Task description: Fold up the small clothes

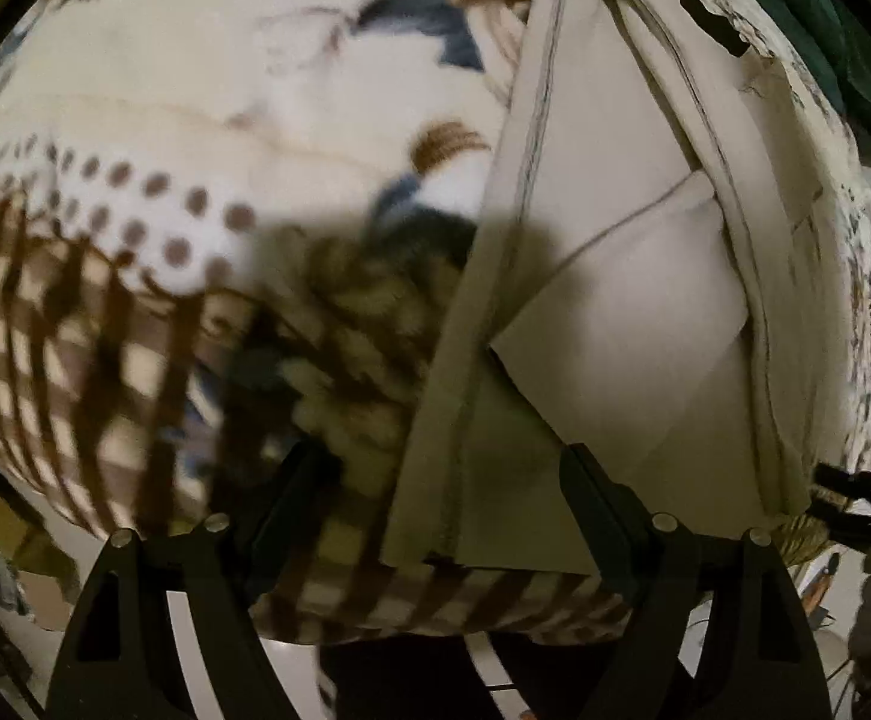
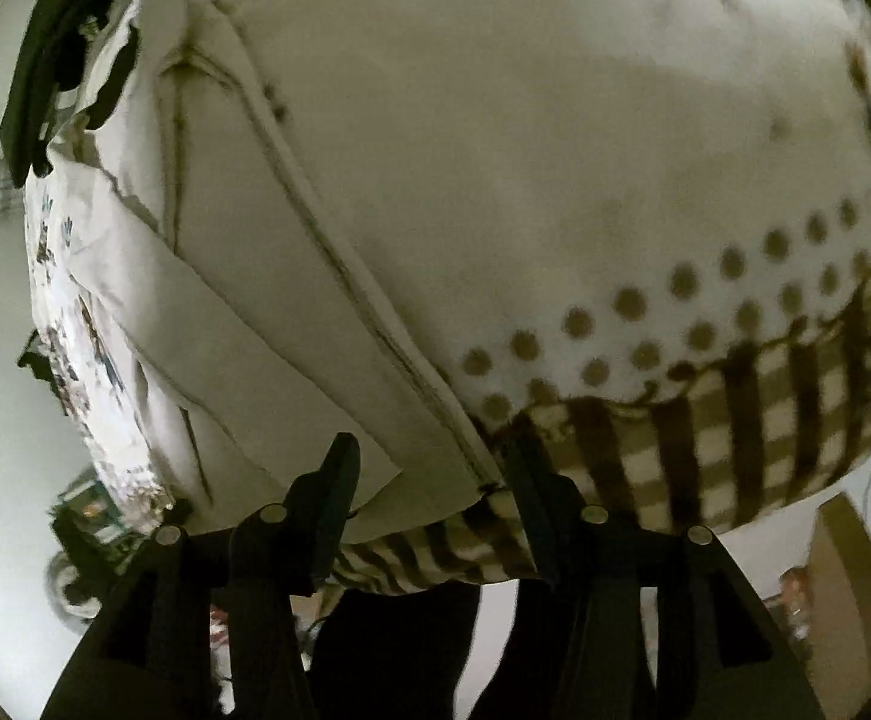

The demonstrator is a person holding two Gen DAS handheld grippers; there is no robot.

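Note:
A beige garment (image 1: 633,300) with dark stitched seams lies partly folded on a patterned blanket (image 1: 165,138). In the left wrist view it fills the right half, and its near hem lies between my fingers. My left gripper (image 1: 444,474) is open just above that hem, not closed on it. In the right wrist view the garment (image 2: 243,276) runs from upper left down to the near edge. My right gripper (image 2: 429,468) is open with the garment's bottom corner between its fingers.
The blanket (image 2: 645,192) has brown dots, a brown check border and blue-brown flowers. It covers a surface whose near edge (image 2: 615,516) sits right at my grippers. A dark green cloth (image 1: 825,42) lies at the far right. A cardboard box (image 2: 849,576) stands on the floor.

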